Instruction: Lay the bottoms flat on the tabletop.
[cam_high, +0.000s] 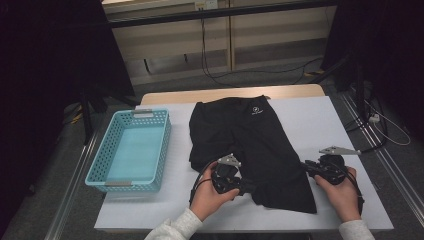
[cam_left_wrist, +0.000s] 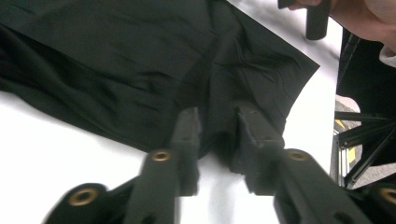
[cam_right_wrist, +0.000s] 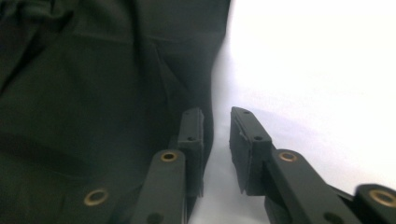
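The black soft cloth shorts (cam_high: 252, 150) lie flat between my tongs. My left tongs (cam_left_wrist: 217, 133) and right tongs (cam_right_wrist: 217, 133) are both spread, empty, at its near edge. It looks light and floppy, so I would pinch the hem.

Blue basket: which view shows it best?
High view. The blue basket sits whole at the table's left, beside the black shorts, its inside visible. The two gripper views look along their jaws at black fabric and white tabletop instead.
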